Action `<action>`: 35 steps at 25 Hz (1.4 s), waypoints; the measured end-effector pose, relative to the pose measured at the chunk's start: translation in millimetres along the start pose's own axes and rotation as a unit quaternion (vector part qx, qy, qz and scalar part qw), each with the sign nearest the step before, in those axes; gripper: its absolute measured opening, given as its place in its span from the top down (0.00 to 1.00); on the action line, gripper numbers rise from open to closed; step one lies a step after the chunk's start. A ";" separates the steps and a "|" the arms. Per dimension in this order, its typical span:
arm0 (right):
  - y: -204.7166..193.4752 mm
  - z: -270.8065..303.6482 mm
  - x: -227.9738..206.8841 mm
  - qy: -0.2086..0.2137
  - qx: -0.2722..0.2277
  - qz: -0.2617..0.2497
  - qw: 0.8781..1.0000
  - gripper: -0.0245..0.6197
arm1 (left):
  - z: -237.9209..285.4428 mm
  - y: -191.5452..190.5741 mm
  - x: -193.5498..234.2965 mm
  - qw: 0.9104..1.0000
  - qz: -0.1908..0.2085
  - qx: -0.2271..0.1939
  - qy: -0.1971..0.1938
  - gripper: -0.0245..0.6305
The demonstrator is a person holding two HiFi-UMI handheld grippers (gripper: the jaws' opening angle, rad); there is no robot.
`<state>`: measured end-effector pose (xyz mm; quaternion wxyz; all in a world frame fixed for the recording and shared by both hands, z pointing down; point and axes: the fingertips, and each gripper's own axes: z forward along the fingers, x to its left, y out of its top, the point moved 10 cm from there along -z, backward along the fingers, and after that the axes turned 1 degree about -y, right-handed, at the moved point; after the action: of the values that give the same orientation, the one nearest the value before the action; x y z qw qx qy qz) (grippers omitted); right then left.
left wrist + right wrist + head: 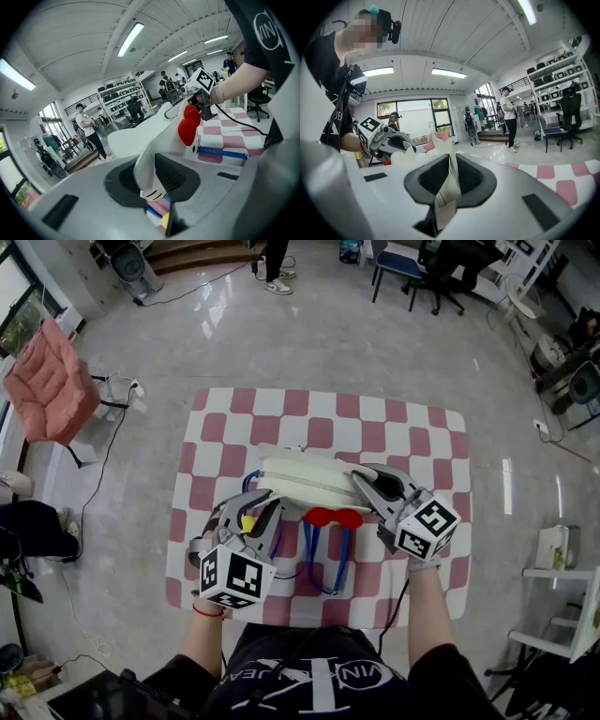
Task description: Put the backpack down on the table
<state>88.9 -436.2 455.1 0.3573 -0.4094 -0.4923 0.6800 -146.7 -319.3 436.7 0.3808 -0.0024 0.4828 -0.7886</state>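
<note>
Left gripper (261, 510) and right gripper (361, 476) clamp the white backpack (305, 480).

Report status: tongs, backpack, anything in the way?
Left tongs and right tongs both shut on white backpack. Backpack upright over checkered table, contact unclear. No obstacle seen.

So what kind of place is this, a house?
More likely a big lab or workshop: tall storage shelves, office chairs, long ceiling lights and a wide shiny floor.

backpack (302, 476) ends hidden under left tool (255, 512) and right tool (367, 480), person (276, 268) cut off by top edge
</note>
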 end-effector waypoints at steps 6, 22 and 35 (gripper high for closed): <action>12.6 -15.3 4.9 -0.017 -0.008 -0.014 1.000 0.90 | -12.5 11.0 2.1 1.000 0.009 -0.008 0.023 0.88; 39.4 -40.1 40.1 -0.048 -0.029 -0.098 0.994 0.90 | -47.2 28.3 -10.3 0.993 0.028 -0.015 0.113 0.87; 39.9 -41.5 87.1 -0.056 -0.014 -0.110 0.992 0.96 | -60.5 28.8 -33.2 0.990 -0.056 -0.078 0.101 0.88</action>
<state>87.6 -353.6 391.4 0.3963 -0.3187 -0.5630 0.6515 -128.4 -260.3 394.5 0.2843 0.0207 0.5781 -0.7646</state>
